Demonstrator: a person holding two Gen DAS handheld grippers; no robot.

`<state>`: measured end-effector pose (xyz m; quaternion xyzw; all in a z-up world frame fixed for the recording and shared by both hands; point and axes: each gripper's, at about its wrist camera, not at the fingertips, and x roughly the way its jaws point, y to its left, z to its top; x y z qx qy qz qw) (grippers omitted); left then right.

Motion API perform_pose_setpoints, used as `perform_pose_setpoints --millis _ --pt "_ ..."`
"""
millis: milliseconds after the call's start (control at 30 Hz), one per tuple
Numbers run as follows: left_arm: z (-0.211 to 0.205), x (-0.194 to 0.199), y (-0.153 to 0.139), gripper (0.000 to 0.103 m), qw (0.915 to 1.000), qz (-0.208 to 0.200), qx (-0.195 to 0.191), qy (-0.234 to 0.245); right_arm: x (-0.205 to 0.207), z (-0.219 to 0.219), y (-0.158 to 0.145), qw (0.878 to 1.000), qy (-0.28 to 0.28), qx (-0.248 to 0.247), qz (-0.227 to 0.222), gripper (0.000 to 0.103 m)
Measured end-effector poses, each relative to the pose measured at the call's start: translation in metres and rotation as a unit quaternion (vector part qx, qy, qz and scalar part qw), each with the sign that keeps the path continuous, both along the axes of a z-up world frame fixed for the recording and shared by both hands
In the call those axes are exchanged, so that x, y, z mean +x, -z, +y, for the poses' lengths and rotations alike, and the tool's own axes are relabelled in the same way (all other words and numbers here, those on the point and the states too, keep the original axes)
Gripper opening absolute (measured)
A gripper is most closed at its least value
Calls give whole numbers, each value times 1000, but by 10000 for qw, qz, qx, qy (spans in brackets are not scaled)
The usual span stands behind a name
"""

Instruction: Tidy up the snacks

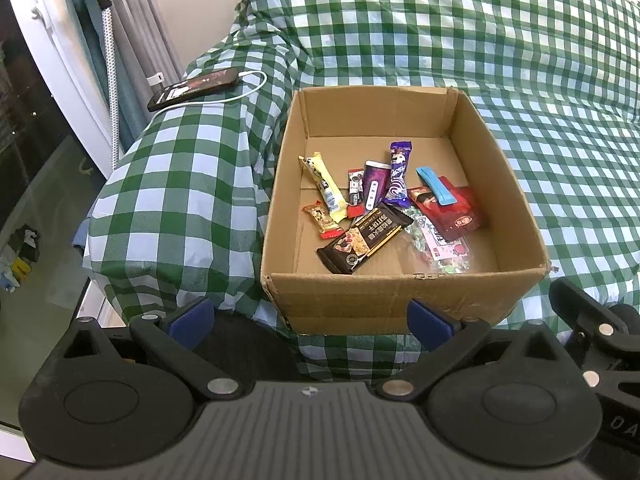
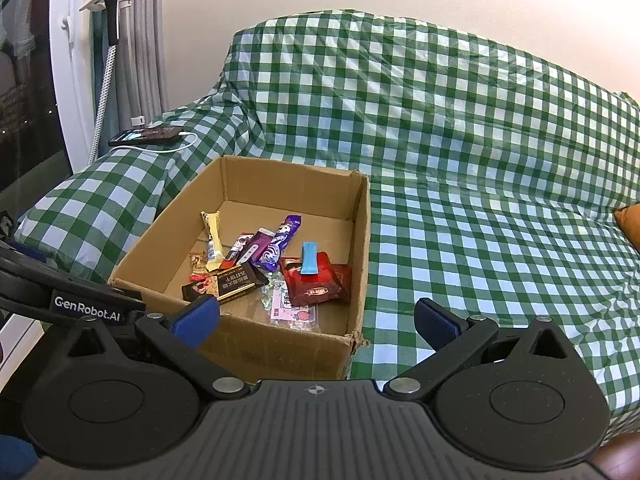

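Cardboard box (image 1: 400, 292) holds light, crinkly, slippery snacks (image 1: 384, 216); pinch the dark bar's (image 1: 364, 242) six-o'clock end, both claws released.

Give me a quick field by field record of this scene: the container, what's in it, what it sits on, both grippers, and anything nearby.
container: open brown cardboard box
contents: loose wrapped snacks, including a dark brown chocolate bar, red foil pouch and purple wrapper
surface: green and white checked cover
left gripper: open, empty
right gripper: open, empty
nearby: black phone on a white cable
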<state>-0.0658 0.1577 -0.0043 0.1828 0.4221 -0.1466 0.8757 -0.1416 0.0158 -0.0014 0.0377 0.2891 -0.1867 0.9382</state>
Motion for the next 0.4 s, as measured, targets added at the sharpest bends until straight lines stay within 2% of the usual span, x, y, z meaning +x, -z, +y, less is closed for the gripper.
perform_pose_setpoints --millis 400 --pt "-8 9 2 103 9998 -79 158 8 8 -8 -4 9999 -56 -94 -85 103"
